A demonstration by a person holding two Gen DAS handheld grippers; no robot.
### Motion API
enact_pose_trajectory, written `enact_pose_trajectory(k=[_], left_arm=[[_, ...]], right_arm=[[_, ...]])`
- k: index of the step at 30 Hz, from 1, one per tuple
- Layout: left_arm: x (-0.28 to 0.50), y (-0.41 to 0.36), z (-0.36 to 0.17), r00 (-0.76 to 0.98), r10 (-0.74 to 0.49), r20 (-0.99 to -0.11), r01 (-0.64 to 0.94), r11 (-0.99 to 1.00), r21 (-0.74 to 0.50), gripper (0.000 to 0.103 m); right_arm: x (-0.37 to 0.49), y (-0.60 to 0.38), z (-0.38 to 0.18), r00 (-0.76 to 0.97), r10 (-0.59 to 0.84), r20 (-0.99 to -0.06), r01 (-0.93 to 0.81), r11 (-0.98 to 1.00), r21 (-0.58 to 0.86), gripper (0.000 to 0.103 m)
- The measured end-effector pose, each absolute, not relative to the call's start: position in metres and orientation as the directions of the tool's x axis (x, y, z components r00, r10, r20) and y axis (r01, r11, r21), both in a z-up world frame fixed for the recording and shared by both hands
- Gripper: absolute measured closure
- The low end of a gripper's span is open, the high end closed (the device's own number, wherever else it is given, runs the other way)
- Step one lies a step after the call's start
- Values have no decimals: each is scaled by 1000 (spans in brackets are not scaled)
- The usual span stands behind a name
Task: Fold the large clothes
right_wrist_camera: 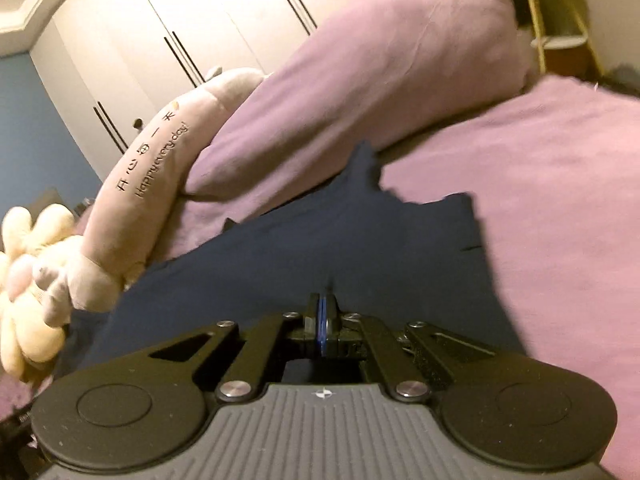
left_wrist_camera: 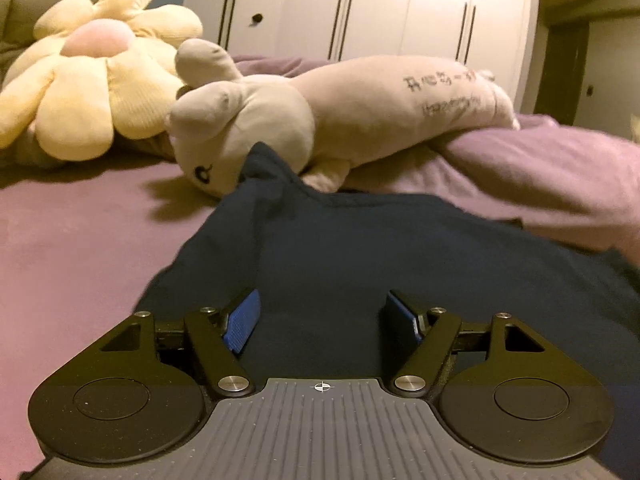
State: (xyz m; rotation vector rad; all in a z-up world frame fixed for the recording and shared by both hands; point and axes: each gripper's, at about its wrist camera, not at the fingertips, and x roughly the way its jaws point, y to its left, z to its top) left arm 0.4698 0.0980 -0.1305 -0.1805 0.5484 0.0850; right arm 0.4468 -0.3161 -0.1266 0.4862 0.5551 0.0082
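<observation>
A dark navy garment (left_wrist_camera: 360, 248) lies spread on a purple bed sheet (left_wrist_camera: 80, 240). My left gripper (left_wrist_camera: 322, 316) is open, its blue pads wide apart, low over the garment's near part. In the right wrist view the same navy garment (right_wrist_camera: 320, 240) stretches away from my right gripper (right_wrist_camera: 325, 320), whose blue pads are pressed together on a pinch of the cloth. The garment's far edge rises in a point toward the duvet.
A long beige plush toy (left_wrist_camera: 340, 112) lies across the bed just beyond the garment, also in the right wrist view (right_wrist_camera: 144, 184). A yellow flower plush (left_wrist_camera: 80, 80) sits at the left. A bunched purple duvet (right_wrist_camera: 380, 64) lies behind. White wardrobe doors (left_wrist_camera: 360, 4) stand at the back.
</observation>
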Motion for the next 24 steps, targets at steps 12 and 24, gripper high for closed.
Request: enact_pose_trajectory(k=[12, 24], left_arm=[[428, 121, -118, 770, 100, -630, -160, 986, -40, 24], [360, 206, -114, 669, 156, -726, -312, 946, -84, 16]], right_arm=[[355, -320, -110, 810, 11, -586, 204, 932, 300, 103], [330, -338, -105, 710, -130, -693, 386, 894, 228, 59]])
